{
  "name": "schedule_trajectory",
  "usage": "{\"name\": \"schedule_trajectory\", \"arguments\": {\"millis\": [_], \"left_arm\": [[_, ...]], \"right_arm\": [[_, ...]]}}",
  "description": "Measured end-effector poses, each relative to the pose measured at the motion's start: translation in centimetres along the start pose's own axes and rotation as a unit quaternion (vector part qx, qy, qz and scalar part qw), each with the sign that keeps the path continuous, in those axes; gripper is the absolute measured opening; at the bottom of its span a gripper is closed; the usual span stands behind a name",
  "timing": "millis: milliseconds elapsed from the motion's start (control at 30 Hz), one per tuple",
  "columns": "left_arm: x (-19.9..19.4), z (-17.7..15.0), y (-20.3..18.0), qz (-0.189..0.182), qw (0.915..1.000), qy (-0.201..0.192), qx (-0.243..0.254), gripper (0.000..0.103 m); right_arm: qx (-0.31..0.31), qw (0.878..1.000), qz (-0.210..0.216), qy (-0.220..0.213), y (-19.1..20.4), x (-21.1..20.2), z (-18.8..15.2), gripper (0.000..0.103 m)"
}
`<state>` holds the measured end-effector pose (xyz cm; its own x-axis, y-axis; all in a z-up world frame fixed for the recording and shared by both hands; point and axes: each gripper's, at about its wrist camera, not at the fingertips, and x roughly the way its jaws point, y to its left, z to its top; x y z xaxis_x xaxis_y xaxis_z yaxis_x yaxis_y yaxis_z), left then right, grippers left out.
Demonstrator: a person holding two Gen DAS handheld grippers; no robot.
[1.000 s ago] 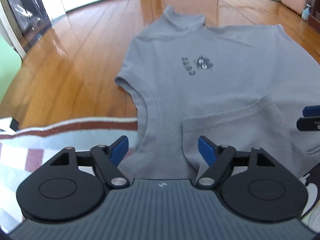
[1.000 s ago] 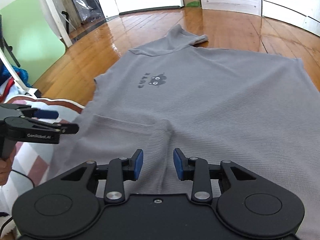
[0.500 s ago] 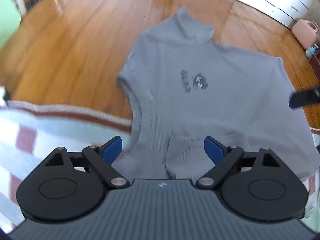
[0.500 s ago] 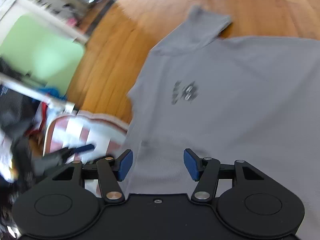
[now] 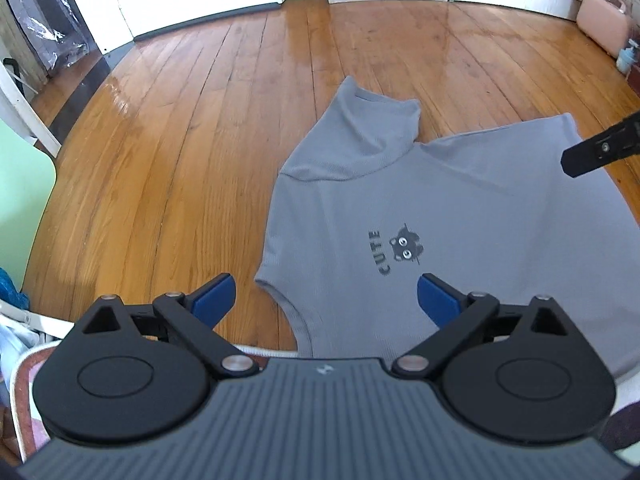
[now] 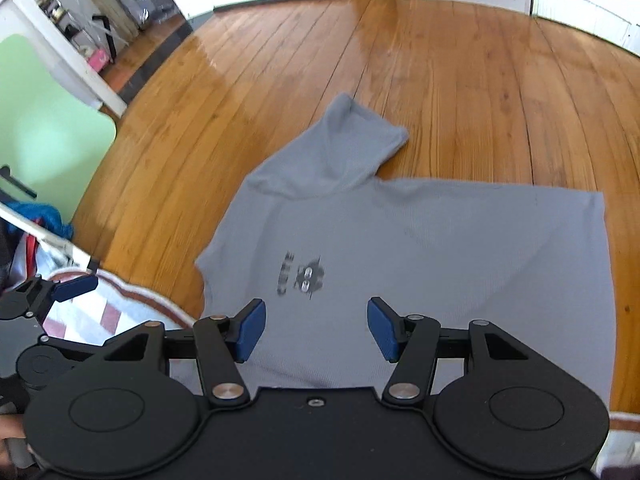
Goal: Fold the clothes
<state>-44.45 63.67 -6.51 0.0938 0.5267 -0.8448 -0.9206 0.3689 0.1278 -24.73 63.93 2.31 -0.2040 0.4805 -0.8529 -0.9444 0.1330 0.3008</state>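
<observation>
One grey ribbed short-sleeved shirt (image 5: pixel 460 216) with a high collar lies spread flat on the floor, collar pointing away from both cameras; its near hem overlaps one white rug with red checks (image 6: pixel 100 312). Two grippers are present. The left gripper (image 5: pixel 324 302) has its blue-padded jaws spreading wide, nothing between them, raised above the shirt's left sleeve edge. The right gripper (image 6: pixel 316 326) is released, jaws parted and empty, above the shirt's lower front.

The surface is a glossy orange-brown plank floor (image 5: pixel 192 152). White doors and panels line the far wall. One pale green panel (image 6: pixel 44 128) stands at the left; one pink case (image 5: pixel 604 16) sits at the far right.

Printed on the chest: "CUTE" beside a black cat face (image 5: pixel 406 246).
</observation>
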Motion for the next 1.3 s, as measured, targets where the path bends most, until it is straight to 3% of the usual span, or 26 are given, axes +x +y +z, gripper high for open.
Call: {"name": "schedule_trajectory", "arguments": {"millis": [167,267,400,633,767,933,1167,1300], "left_arm": [[2.9,2.7,-1.3,0.01,0.9988,0.009,0.047,0.099],[6.0,4.2,-1.2,0.013,0.9981,0.018,0.058,0.099],[11.4,6.6,-0.5,0.006,0.998,0.033,0.054,0.099],[19.4,9.0,1.1,-0.017,0.9977,0.066,0.004,0.099],[22.0,10.2,2.6,-0.039,0.9972,0.052,-0.036,0.099],[24.1,10.3,4.5,-0.065,0.9928,0.045,-0.09,0.099],[26.1,11.5,4.5,-0.057,0.9957,0.042,-0.06,0.099],[26.9,12.4,4.1,-0.07,0.9957,0.04,-0.046,0.099]], "right_arm": [[-0.01,0.999,0.003,-0.033,-2.5,2.7,2.4,0.062],[-0.003,0.998,0.036,-0.057,-4.9,3.8,2.8,0.062],[0.012,0.996,0.071,-0.057,-9.2,6.0,3.3,0.062],[0.065,0.994,0.075,-0.054,-14.3,12.3,6.7,0.062],[0.081,0.996,0.026,-0.007,-12.9,16.8,10.2,0.062],[0.03,0.998,0.043,0.017,-9.5,20.1,14.3,0.062],[0.022,0.999,0.045,0.009,-8.7,24.8,15.1,0.062],[0.061,0.997,0.038,0.017,-9.4,26.1,15.8,0.062]]}}
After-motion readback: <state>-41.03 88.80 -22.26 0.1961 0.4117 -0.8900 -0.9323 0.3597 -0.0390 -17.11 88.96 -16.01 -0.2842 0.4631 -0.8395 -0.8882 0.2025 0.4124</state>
